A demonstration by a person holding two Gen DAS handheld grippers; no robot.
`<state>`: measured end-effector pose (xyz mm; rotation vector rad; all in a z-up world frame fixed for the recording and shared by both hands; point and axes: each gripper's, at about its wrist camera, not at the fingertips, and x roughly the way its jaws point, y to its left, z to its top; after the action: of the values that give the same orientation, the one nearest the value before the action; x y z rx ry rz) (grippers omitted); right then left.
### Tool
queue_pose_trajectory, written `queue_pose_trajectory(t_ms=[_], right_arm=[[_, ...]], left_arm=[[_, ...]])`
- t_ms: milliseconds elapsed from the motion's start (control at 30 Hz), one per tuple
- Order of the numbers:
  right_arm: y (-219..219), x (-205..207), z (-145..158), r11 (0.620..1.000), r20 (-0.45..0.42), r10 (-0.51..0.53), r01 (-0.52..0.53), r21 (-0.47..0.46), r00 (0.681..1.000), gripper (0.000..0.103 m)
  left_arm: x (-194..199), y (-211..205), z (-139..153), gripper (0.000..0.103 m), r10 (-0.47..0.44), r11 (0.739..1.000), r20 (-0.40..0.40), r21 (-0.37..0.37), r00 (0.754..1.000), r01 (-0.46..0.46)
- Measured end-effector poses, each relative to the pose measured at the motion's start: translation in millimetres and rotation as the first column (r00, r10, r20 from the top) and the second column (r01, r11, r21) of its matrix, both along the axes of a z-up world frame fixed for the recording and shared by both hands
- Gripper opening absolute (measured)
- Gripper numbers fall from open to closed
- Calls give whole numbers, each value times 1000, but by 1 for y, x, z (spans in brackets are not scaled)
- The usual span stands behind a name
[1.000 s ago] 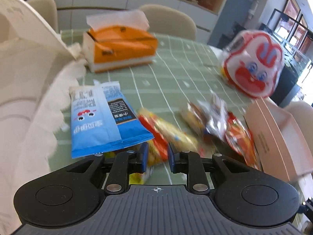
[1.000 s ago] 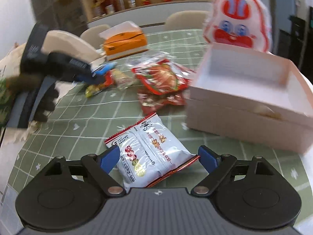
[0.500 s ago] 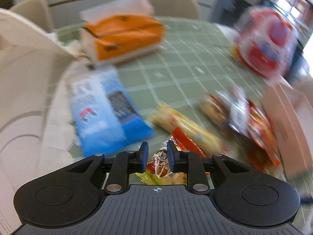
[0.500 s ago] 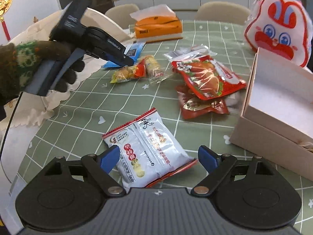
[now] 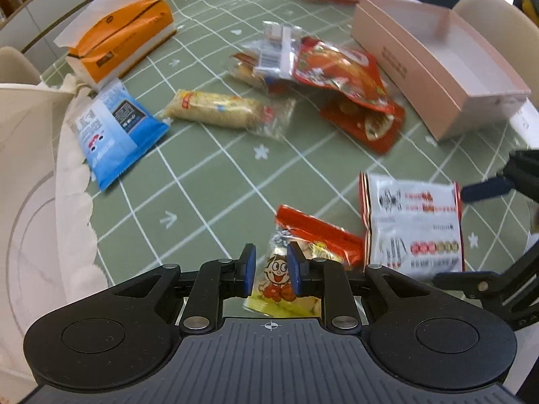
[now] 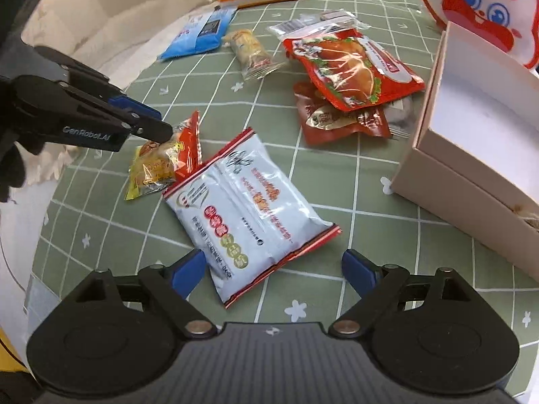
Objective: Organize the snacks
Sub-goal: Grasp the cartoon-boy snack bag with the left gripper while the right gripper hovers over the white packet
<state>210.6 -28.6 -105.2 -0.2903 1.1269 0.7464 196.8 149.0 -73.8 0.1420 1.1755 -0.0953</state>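
My left gripper (image 5: 271,269) is shut on a small yellow and red snack packet (image 5: 313,232) with a cartoon face. The right wrist view shows it pinched at the top by the left gripper (image 6: 165,133), the packet (image 6: 155,165) hanging beside a white snack bag (image 6: 249,202). My right gripper (image 6: 273,266) stands wide open over the near end of that white bag (image 5: 414,225), with its pads off it. An open pink box (image 6: 471,181) sits to the right, also seen as the pink box (image 5: 438,77) at far right in the left wrist view.
Red pouches (image 6: 350,67) are piled by the box, with a yellow wrapped bar (image 5: 222,111) and a blue packet (image 5: 114,131) further left. An orange tissue box (image 5: 124,37) and a rabbit-face bag (image 6: 478,3) stand at the back. A white cloth (image 5: 70,202) covers the table's left edge.
My left gripper has carried the yellow and red packet from beside the blue packet across to the white bag. My right gripper has tilted down over the white bag, still open.
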Motion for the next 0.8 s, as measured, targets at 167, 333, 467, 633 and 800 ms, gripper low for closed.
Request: queue_pose_trajectory(t_ms=[167, 333, 467, 633, 800], right_arm=[[8, -13, -3, 995, 50, 74, -70, -72, 996, 97], [7, -16, -6, 997, 61, 10, -5, -82, 998, 103], [9, -21, -7, 996, 76, 10, -3, -94, 997, 103], [0, -28, -8, 996, 103, 57, -50, -70, 993, 103], [-18, -40, -10, 998, 145, 62, -58, -32, 988, 103]], left_arm=[[-5, -7, 0, 24, 2, 1000, -16, 19, 1000, -2], [-9, -6, 0, 24, 3, 1000, -12, 7, 1000, -3], [-15, -9, 2, 25, -25, 1000, 3, 14, 1000, 25], [-36, -20, 16, 27, -80, 997, 75, 28, 994, 78], [-38, -46, -2, 27, -151, 983, 31, 108, 988, 147]])
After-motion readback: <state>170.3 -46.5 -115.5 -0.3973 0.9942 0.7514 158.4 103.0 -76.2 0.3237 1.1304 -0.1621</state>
